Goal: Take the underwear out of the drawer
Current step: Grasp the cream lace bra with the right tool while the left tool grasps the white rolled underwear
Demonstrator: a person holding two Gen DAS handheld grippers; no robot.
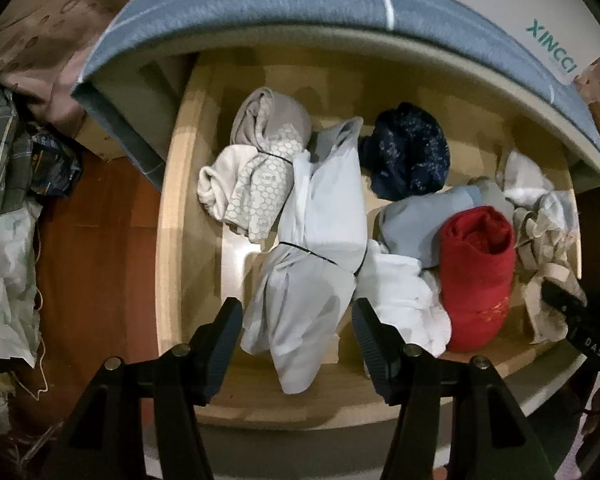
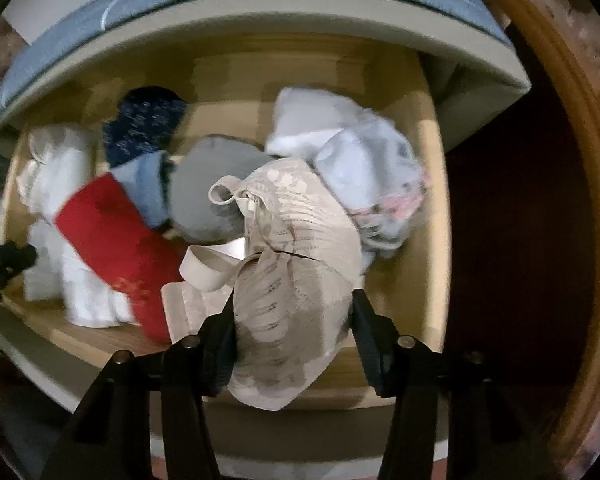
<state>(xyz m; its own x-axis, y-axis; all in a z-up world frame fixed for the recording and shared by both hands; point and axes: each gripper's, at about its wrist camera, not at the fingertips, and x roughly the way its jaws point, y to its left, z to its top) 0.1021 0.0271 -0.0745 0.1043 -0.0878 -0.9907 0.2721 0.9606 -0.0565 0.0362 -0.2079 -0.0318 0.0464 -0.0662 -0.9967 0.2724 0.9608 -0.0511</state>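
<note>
Between the left gripper's point(image 1: 298, 332) fingers, which are standing wide apart and pointing down into the drawer point(image 1: 188, 184), a pale blue roll point(image 1: 312, 280) tied with a thin black band is lying on the wooden floor; the pads are flanking its near end without pressing it, so this claw is released. Just right of the roll, a white bundle point(image 1: 400, 292) and a red roll point(image 1: 478, 276) are lying side by side, the red one leaning against a light blue piece point(image 1: 424, 216). Farther back, a grey-and-white patterned roll point(image 1: 256, 168) is sitting at the left and a navy speckled roll point(image 1: 408, 156) at the right. Over the drawer's far edge, a blue mattress point(image 1: 260, 0) is hanging.

In the right wrist view, the right gripper point(image 2: 294, 320) is clenching on a beige lace garment point(image 2: 296, 280) at the drawer's near right corner; both pads are pressing into its sides, and its folded strap point(image 2: 208, 268) is trailing leftward. Behind it, a grey bundle point(image 2: 212, 192) and a pale blue frilled piece point(image 2: 368, 176) are sitting, touching it. The view is blurred toward the left, where the red roll is lying.
</note>
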